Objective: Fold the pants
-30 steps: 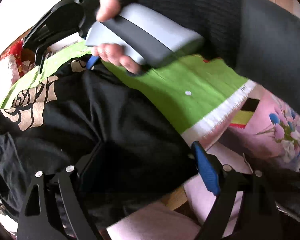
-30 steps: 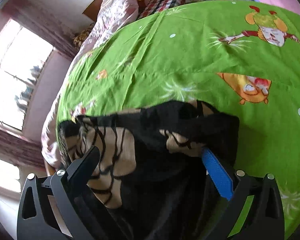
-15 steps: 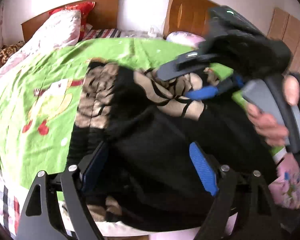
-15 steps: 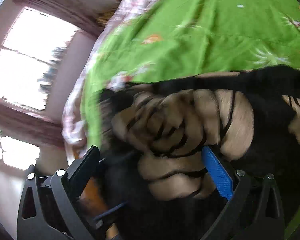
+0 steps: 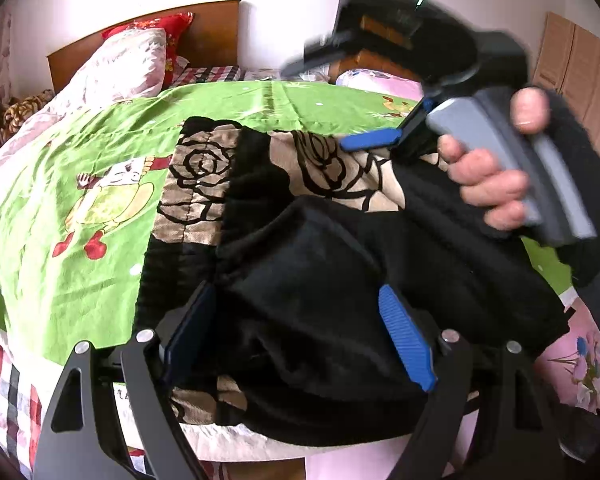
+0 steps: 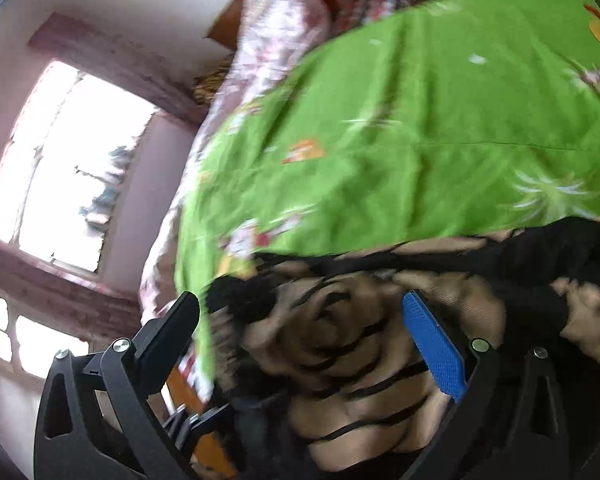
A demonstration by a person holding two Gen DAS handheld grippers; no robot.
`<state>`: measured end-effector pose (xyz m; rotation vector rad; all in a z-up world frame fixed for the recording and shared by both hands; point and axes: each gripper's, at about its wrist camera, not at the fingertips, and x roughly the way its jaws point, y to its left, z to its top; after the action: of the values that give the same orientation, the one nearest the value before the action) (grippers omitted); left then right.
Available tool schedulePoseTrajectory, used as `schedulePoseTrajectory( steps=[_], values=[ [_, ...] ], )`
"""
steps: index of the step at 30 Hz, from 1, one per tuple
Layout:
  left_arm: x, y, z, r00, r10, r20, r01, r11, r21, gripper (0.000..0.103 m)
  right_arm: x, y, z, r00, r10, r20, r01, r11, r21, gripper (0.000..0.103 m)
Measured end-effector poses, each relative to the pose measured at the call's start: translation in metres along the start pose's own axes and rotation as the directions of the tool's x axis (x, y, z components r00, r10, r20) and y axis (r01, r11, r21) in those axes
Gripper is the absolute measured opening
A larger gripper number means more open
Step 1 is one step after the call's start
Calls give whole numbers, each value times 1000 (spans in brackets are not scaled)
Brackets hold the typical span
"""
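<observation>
Pants [image 5: 300, 240] sit bunched on the green bedspread [image 5: 80, 200] at the bed's near edge, black side up with tan rose-print lining showing. I see the left claw [image 5: 300, 332] spread wide, black fabric between its pads; can't tell if they press. Right claw [image 6: 300, 344] also spread, over the tan print, grip unclear. Person's right hand [image 5: 488, 176] holds its grey handle.
</observation>
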<state>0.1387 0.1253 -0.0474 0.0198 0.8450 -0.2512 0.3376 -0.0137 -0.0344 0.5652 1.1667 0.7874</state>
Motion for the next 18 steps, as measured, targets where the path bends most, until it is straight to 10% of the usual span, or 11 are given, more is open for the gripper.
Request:
schedulePoseTrajectory(
  steps=[3, 8, 18],
  values=[
    [1, 0, 0, 1000, 1, 9, -1, 1000, -6, 85, 2, 26, -19, 997, 74, -38, -76, 995, -64, 99],
    [2, -4, -2, 1000, 9, 3, -9, 1000, 9, 85, 47, 16, -17, 991, -63, -118, 51, 994, -98, 99],
    [-7, -2, -6, 1000, -8, 20, 8, 1000, 8, 85, -19, -19, 13, 970, 233, 76, -239, 966, 99, 99]
  ],
)
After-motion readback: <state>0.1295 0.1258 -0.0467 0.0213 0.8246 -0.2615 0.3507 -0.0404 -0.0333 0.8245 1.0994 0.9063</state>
